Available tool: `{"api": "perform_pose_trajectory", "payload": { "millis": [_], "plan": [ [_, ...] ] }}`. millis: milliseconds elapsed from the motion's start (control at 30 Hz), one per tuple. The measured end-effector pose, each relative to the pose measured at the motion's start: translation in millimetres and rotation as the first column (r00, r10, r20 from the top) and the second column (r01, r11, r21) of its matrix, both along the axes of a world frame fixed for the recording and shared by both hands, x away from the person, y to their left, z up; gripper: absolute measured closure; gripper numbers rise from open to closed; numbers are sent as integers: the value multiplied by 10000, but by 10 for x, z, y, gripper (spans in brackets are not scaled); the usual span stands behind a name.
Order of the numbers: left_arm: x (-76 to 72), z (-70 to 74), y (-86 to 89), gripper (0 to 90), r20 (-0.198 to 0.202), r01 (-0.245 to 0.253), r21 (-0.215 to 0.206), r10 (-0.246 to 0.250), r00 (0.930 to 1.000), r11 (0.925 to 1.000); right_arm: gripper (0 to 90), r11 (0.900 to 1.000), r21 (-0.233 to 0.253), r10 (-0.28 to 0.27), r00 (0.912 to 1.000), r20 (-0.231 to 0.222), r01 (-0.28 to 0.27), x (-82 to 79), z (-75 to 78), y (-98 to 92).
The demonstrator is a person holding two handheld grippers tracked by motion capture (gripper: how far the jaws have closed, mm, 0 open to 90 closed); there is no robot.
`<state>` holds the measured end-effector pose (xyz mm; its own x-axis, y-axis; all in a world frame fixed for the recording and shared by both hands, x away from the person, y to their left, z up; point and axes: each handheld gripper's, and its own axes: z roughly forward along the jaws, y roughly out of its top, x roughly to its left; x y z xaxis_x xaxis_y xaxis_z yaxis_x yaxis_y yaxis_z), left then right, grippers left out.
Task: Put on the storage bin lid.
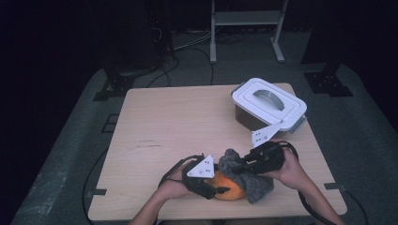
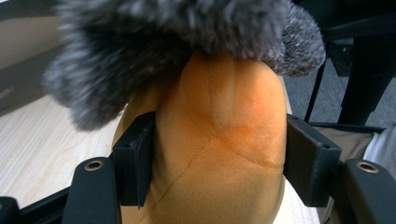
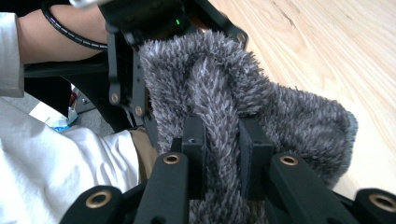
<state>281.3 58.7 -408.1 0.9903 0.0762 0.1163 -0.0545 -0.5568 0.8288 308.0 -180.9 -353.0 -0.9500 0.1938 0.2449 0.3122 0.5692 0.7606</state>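
High view: the round orange plush toy (image 1: 228,188) sits at the table's near edge, well in front of the white lidded box (image 1: 268,104). The left gripper (image 1: 217,190) clamps its body; the right gripper (image 1: 240,165) pinches the grey fuzzy cover (image 1: 251,180) draped directly above.

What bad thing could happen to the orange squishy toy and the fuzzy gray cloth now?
The right gripper pinches just a fold of the fuzzy gray cloth, so it might slip free. The left gripper squeezes the orange plush toy, which may squirm out. Both sit near the table front edge and could fall.
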Motion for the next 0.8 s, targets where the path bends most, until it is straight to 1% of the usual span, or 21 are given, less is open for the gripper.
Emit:
{"api": "perform_pose_trajectory", "payload": {
  "millis": [67, 133, 167, 233, 333, 367, 400, 433, 467, 500, 533, 567, 600, 633, 667, 700, 733, 767, 800],
  "plan": [
    [2, 2, 3, 339, 12, -39, 49, 39, 10000, 10000, 747, 10000, 6, 2, 10000, 21, -2, -4, 5, 20],
    [16, -7, 29, 339, -84, -113, -21, 113, 9999, 9999, 747, 10000, 74, -36, 10000, 69, 36, 10, -8, 31],
    [25, -16, 40, 339, -158, -162, -105, 161, 9997, 9998, 747, 9999, 120, -68, 10000, 21, 67, 15, -16, 22],
    [44, -22, 51, 343, -259, -203, -207, 197, 9995, 9996, 747, 9989, 397, -236, 9997, -89, 239, 38, -66, -32],
    [57, -24, 55, 345, -321, -236, -244, 228, 9992, 9994, 748, 9980, 493, -396, 9991, -135, 402, 44, -101, -75],
    [68, -30, 60, 346, -422, -301, -359, 286, 9987, 9989, 748, 9967, 605, -533, 9984, -204, 544, 48, -131, -120],
    [68, -30, 60, 347, -422, -301, -359, 286, 9987, 9989, 748, 9967, 605, -533, 9984, -204, 544, 48, -131, -120],
    [76, -31, 68, 349, -428, -320, -360, 304, 9986, 9988, 747, 9956, 680, -633, 9977, -235, 647, 54, -166, -163],
    [81, -33, 76, 349, -491, -341, -414, 320, 9983, 9986, 747, 9956, 680, -633, 9977, -235, 647, 54, -166, -163],
    [99, -37, 102, 356, -655, -416, -555, 379, 9971, 9976, 748, 9940, 737, -784, 9964, -318, 805, 59, -204, -209],
    [99, -37, 102, 358, -655, -416, -555, 379, 9971, 9976, 748, 9940, 737, -784, 9964, -318, 805, 59, -204, -209],
    [131, -51, 136, 358, -897, -517, -725, 451, 9949, 9960, 747, 9919, 856, -902, 9950, -438, 937, 70, -253, -262],
    [131, -51, 136, 358, -897, -517, -725, 451, 9949, 9960, 747, 9919, 856, -902, 9950, -438, 937, 70, -253, -262],
    [171, -62, 179, 358, -1198, -717, -914, 605, 9909, 9932, 748, 9881, 1006, -1114, 9922, -561, 1166, 73, -303, -321],
    [171, -62, 179, 358, -1198, -717, -914, 605, 9909, 9932, 748, 9881, 1006, -1114, 9922, -561, 1166, 73, -303, -321],
    [201, -70, 215, 358, -1406, -870, -1056, 718, 9875, 9906, 748, 9844, 1141, -1272, 9897, -650, 1340, 75, -358, -378],
    [201, -70, 215, 359, -1406, -870, -1056, 718, 9875, 9906, 748, 9844, 1141, -1272, 9897, -650, 1340, 75, -358, -378],
    [221, -75, 231, 359, -1560, -1009, -1156, 823, 9843, 9882, 748, 9797, 1328, -1402, 9866, -832, 1505, 75, -413, -425],
    [221, -75, 231, 360, -1560, -1009, -1156, 823, 9843, 9882, 748, 9773, 1397, -1473, 9849, -911, 1590, 75, -436, -445]
  ]
}}
